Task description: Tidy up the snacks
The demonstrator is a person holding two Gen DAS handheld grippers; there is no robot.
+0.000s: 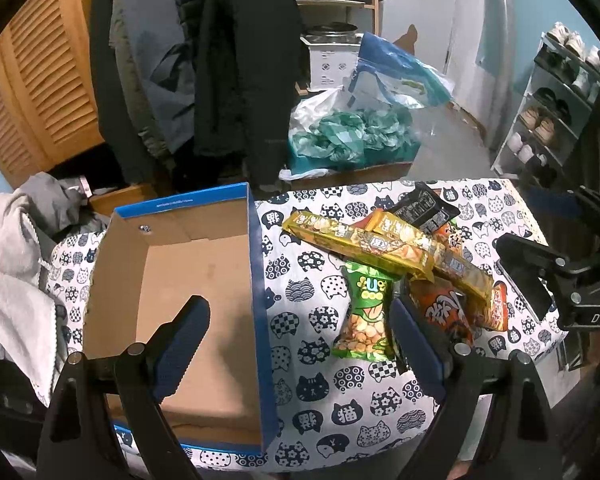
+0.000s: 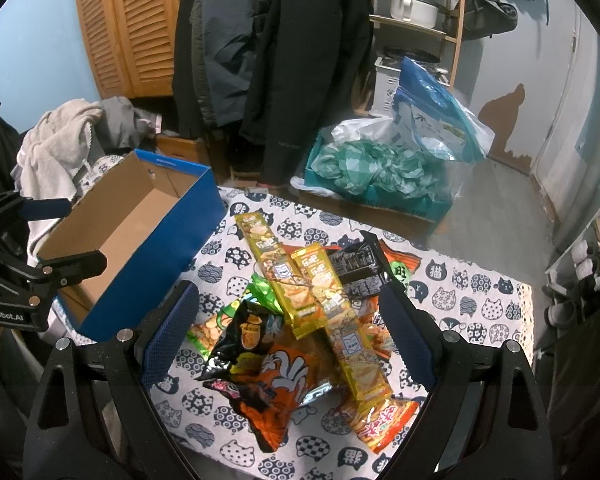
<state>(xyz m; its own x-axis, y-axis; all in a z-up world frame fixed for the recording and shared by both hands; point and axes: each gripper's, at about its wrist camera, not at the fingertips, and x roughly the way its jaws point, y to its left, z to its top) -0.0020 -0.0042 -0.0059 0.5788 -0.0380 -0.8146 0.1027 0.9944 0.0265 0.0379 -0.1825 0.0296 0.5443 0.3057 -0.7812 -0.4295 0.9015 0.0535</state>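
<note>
A pile of snack packets lies on the cat-print tablecloth (image 1: 320, 392): two long yellow packets (image 1: 356, 246) (image 2: 284, 276), a green peanut packet (image 1: 366, 320) (image 2: 220, 320), an orange-black packet (image 2: 268, 368), an orange-red packet (image 2: 384, 424) and a black packet (image 1: 426, 208) (image 2: 356, 268). An empty blue cardboard box (image 1: 204, 304) (image 2: 140, 240) stands left of the pile. My left gripper (image 1: 300, 316) is open and empty, straddling the box's right wall. My right gripper (image 2: 288, 308) is open and empty above the pile; it also shows in the left wrist view (image 1: 540, 268).
Grey clothes (image 1: 16, 264) lie left of the box. Behind the table hang dark coats (image 1: 228, 60), and a carton with green plastic bags (image 1: 348, 136) sits on the floor. A shoe rack (image 1: 552, 108) stands at the right. The table's far edge is just behind the snacks.
</note>
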